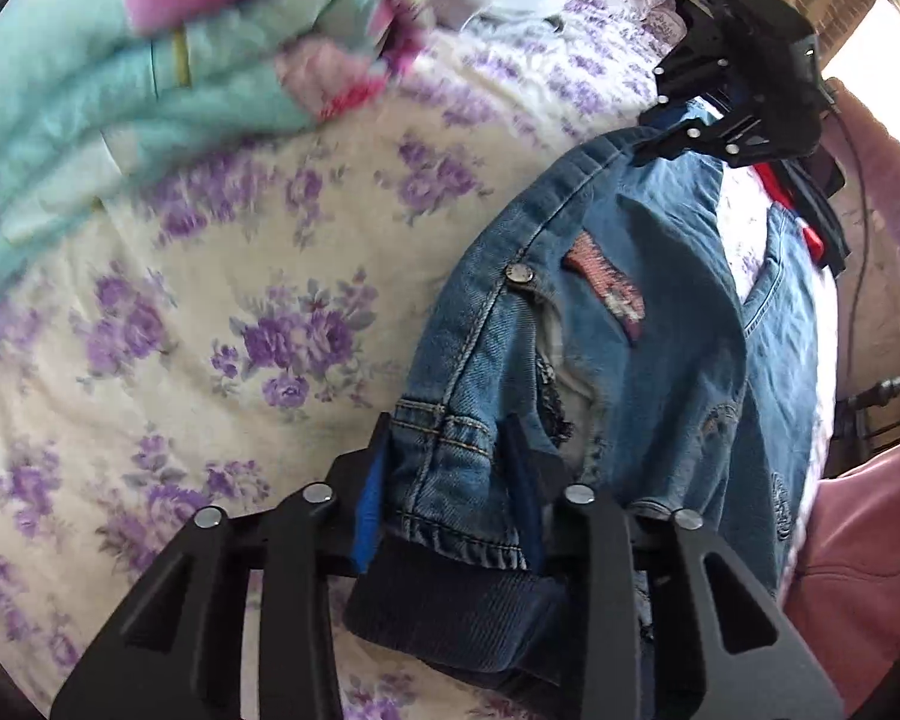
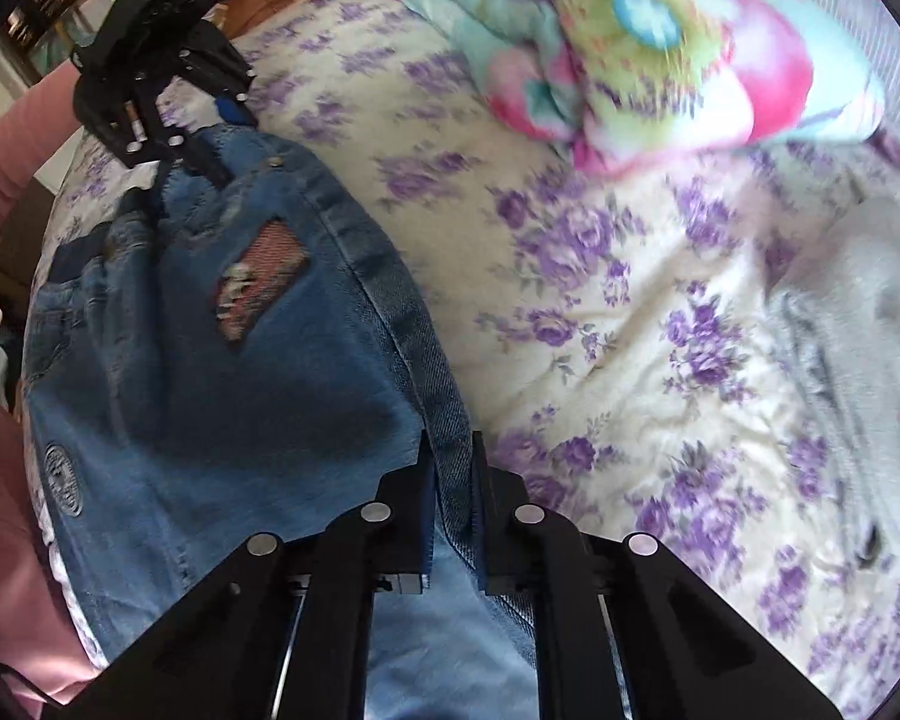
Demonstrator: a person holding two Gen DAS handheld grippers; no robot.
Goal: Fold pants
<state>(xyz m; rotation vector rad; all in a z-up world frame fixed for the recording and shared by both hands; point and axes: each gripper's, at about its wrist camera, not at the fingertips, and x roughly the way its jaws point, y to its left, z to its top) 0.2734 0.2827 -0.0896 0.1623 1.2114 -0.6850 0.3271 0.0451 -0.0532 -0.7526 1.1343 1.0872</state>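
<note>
So the pants (image 1: 660, 312) are blue denim jeans, pretty worn-looking: there's a ripped patch on the front showing reddish fabric, a metal rivet button by the pocket, a round printed badge further along, and a dark ribbed cuff on the leg end. They're lying on the bed (image 1: 210, 312), which has a cream sheet with purple flowers, and they sit along the edge of the bed nearest the person's pink sleeve (image 1: 858, 540). A bunched-up teal and pink blanket (image 1: 150, 72) is well apart from the jeans, further up the bed. The left tool (image 1: 450, 480) is pinched narrow on the cuffed hem, denim squeezed between the blue pads. The right tool (image 2: 450, 480) is clamped nearly shut on the jeans' side seam.
</note>
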